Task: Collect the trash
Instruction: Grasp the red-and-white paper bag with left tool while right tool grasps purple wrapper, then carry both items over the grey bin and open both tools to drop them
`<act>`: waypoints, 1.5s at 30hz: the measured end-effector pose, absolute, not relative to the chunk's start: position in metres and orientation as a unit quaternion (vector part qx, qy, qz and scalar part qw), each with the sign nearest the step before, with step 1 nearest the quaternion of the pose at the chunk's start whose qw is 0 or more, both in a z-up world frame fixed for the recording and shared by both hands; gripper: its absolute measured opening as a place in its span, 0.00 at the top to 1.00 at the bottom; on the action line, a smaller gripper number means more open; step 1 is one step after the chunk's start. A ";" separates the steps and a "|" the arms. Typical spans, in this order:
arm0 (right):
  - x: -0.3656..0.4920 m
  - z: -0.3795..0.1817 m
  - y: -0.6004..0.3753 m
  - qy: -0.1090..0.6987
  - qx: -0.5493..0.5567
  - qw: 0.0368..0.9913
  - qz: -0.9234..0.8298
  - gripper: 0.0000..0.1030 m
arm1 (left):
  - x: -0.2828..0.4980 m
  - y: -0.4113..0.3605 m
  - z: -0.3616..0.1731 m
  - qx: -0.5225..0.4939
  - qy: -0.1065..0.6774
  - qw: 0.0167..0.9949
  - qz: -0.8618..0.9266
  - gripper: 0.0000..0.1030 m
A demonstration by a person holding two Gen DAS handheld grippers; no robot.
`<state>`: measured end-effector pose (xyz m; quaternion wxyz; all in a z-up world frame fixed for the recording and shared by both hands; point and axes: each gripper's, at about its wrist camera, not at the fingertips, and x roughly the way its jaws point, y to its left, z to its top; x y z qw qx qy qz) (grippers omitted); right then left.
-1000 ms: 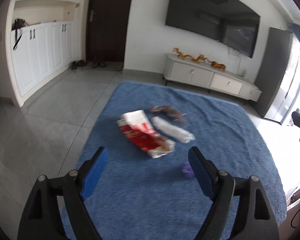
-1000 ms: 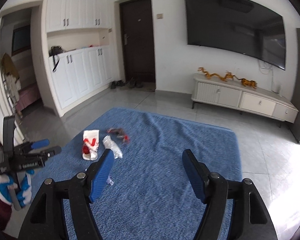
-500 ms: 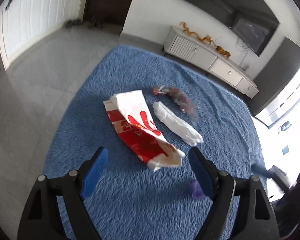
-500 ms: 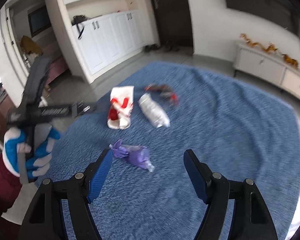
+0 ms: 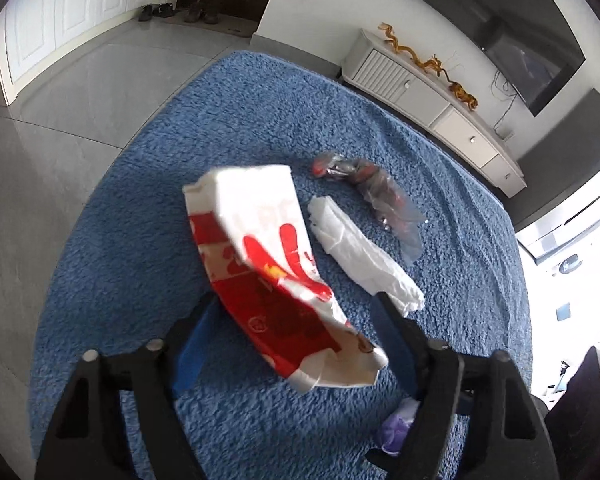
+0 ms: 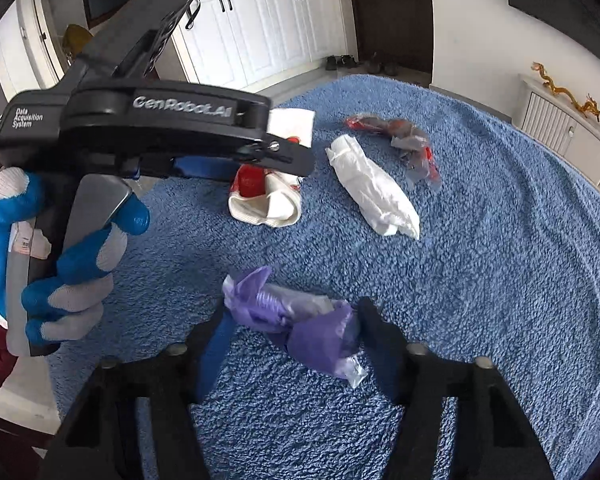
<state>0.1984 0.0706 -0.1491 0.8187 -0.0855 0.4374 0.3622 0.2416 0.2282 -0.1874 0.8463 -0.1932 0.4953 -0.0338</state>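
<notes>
A red and white paper bag (image 5: pixel 276 264) lies on the blue rug (image 5: pixel 148 216). My left gripper (image 5: pixel 292 320) is open, its fingers on either side of the bag's near end. Next to it lie a white crumpled wrapper (image 5: pixel 360 256) and a clear red and dark wrapper (image 5: pixel 376 196). A purple wrapper (image 6: pixel 300 328) lies between the open fingers of my right gripper (image 6: pixel 292 336). The right wrist view also shows the bag (image 6: pixel 272 196), the white wrapper (image 6: pixel 372 188), the red wrapper (image 6: pixel 404 136) and the left gripper's body (image 6: pixel 148 120) in a gloved hand.
The rug lies on a grey tiled floor (image 5: pixel 60 92). A white TV cabinet (image 5: pixel 432 96) stands along the far wall under a wall-mounted TV. White cupboards (image 6: pixel 276 28) and a dark door with shoes in front stand at the far side.
Both grippers have dropped towards the rug. The left one has closed in on the paper bag, the right one on the purple wrapper. Both stay open.
</notes>
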 end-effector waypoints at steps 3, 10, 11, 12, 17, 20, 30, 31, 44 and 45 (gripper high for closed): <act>0.194 -0.150 0.063 0.437 -0.083 0.818 0.364 0.53 | 0.240 0.224 -0.187 -0.185 0.488 0.853 -0.021 0.45; 0.175 -0.139 0.034 0.422 -0.063 0.829 0.362 0.54 | 0.228 0.227 -0.187 -0.209 0.473 0.856 -0.013 0.63; 0.174 -0.136 0.029 0.420 -0.059 0.831 0.360 0.54 | 0.224 0.227 -0.185 -0.212 0.470 0.857 -0.011 0.63; 0.173 -0.134 0.025 0.419 -0.057 0.832 0.359 0.54 | 0.221 0.227 -0.183 -0.211 0.465 0.859 -0.009 0.63; 0.162 -0.118 -0.005 0.405 -0.038 0.847 0.341 0.54 | 0.194 0.220 -0.158 -0.185 0.435 0.881 0.002 0.63; 0.147 -0.103 -0.027 0.390 -0.029 0.861 0.326 0.54 | 0.171 0.211 -0.139 -0.158 0.412 0.897 0.014 0.63; 0.104 -0.050 -0.094 0.332 -0.006 0.908 0.256 0.54 | 0.104 0.163 -0.093 -0.059 0.341 0.938 0.036 0.63; 0.099 -0.047 -0.103 0.327 -0.002 0.912 0.245 0.54 | 0.098 0.157 -0.089 -0.048 0.333 0.941 0.035 0.63; 0.069 -0.045 -0.192 0.302 0.053 0.938 0.160 0.54 | 0.070 0.079 -0.057 0.030 0.286 0.958 -0.003 0.63; 0.066 -0.046 -0.199 0.301 0.057 0.939 0.155 0.54 | 0.070 0.074 -0.056 0.031 0.287 0.957 -0.008 0.63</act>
